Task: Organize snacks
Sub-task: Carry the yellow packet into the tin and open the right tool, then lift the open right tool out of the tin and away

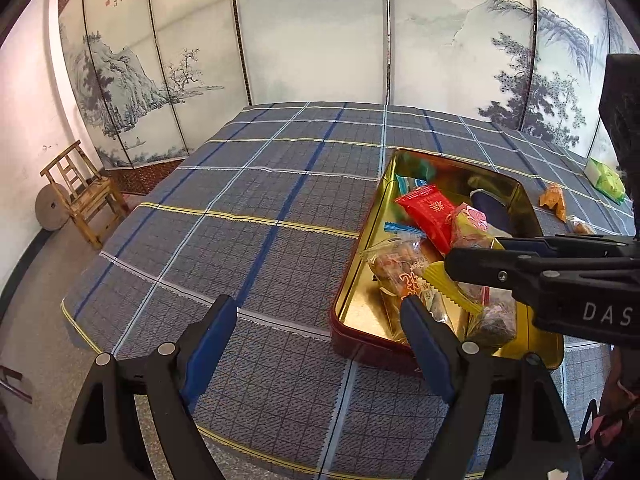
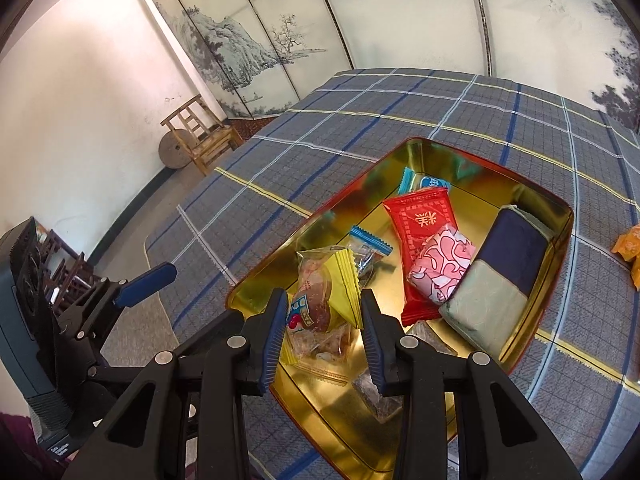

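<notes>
A gold-lined red tin (image 1: 352, 300) (image 2: 532, 196) sits on the plaid cloth and holds several wrapped snacks: a red pack (image 2: 420, 228), a pink patterned pack (image 2: 440, 268), a navy and pale green pack (image 2: 500, 276), a yellow-edged clear pack (image 2: 324, 292). My right gripper (image 2: 324, 332) hovers open over the tin's near end, with the yellow-edged pack lying between and below its fingers. It also shows in the left wrist view (image 1: 472, 256), reaching in from the right. My left gripper (image 1: 320, 328) is open and empty at the tin's near left corner.
An orange pack (image 1: 554, 200) (image 2: 630, 248), a green pack (image 1: 606, 176) and a small clear-wrapped piece (image 1: 580, 224) lie on the cloth right of the tin. A painted folding screen (image 1: 312, 40) stands behind the table. A bamboo chair (image 1: 82, 192) is at the left wall.
</notes>
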Demonstrator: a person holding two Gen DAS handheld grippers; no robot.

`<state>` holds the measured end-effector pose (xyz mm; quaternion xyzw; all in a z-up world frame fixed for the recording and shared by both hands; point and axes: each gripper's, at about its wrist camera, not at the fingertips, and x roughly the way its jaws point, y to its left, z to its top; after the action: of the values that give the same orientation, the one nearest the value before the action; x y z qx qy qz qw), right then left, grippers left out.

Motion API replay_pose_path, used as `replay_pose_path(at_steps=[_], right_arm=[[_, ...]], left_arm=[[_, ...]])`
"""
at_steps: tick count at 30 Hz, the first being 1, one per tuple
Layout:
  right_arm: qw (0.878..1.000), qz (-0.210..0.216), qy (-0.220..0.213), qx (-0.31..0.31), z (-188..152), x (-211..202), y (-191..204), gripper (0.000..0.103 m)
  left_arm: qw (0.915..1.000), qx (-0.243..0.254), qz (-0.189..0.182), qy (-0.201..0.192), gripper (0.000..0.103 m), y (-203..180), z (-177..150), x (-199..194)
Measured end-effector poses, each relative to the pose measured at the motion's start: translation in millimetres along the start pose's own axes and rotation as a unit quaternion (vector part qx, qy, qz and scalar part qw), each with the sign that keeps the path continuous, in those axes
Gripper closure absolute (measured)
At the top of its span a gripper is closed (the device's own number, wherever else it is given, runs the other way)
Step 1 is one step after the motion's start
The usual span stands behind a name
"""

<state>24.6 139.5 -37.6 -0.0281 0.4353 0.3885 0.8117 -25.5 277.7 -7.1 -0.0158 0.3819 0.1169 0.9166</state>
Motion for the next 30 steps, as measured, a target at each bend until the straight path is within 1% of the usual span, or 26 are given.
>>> replay_pose_path(at_steps=[3, 10, 21, 30], right_arm=[[1.0, -0.002, 0.005, -0.004, 0, 5, 3, 0.066], [1.0, -0.007, 0.014, -0.002, 1, 13, 2, 0.065], [1.0, -0.015, 0.024, -0.003, -2, 23, 2, 0.064], [0.999, -0.036, 0.026, -0.012, -5, 27, -1, 0.063]], left_arm=[[1.0, -0.006, 0.004, 0.0, 0.02, 6, 0, 1], [0.9997, -0.02, 0.007, 0.007, 0.019, 19, -2, 7], [0.9995, -0.028, 0.005, 0.009, 0.018, 26, -2, 9], [0.9995, -0.027, 0.006, 0.013, 0.018, 26, -3, 10]])
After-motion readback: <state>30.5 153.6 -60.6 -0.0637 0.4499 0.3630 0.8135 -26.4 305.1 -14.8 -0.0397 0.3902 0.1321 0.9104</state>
